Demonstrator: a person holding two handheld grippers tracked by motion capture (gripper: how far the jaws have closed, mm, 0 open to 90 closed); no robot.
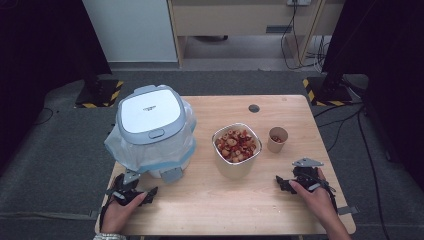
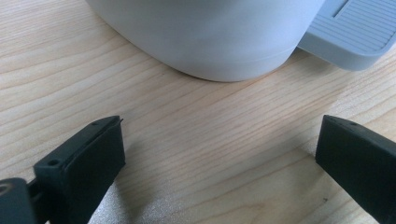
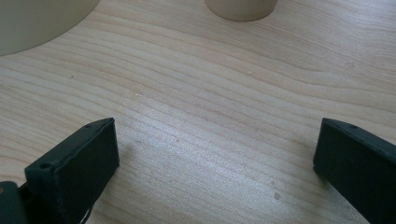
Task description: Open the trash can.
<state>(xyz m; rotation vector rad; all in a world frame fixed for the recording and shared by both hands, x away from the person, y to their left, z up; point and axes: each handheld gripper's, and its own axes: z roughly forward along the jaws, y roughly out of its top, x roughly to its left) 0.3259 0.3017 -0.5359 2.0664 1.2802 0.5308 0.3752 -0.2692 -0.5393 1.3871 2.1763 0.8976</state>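
Both grippers are rested on the near edge of the desk (image 1: 200,200), each held in one hand. On the left gripper (image 1: 134,192), at 7 o'clock, the jaws are spread wide with nothing between them; bare wood is seen in the gap in the left gripper view, with the white base of the pedal bin (image 2: 210,42) just ahead and its grey pedal (image 2: 350,32) toward 1 o'clock. The right gripper (image 1: 287,182), at 4 o'clock, is likewise empty and wide open.

The square tub (image 1: 236,150) of mixed red and pale pieces is placed at centre, between the hands; the paper cup (image 1: 278,139) is set just beside it at 3 o'clock. The bin (image 1: 152,130), lined with a white bag and lidded, is stood at 10 o'clock. Judged: a ready stance, with the bin close to the left gripper and the containers within the right gripper's range.

A small mark is noted on the lid; it cannot be read.
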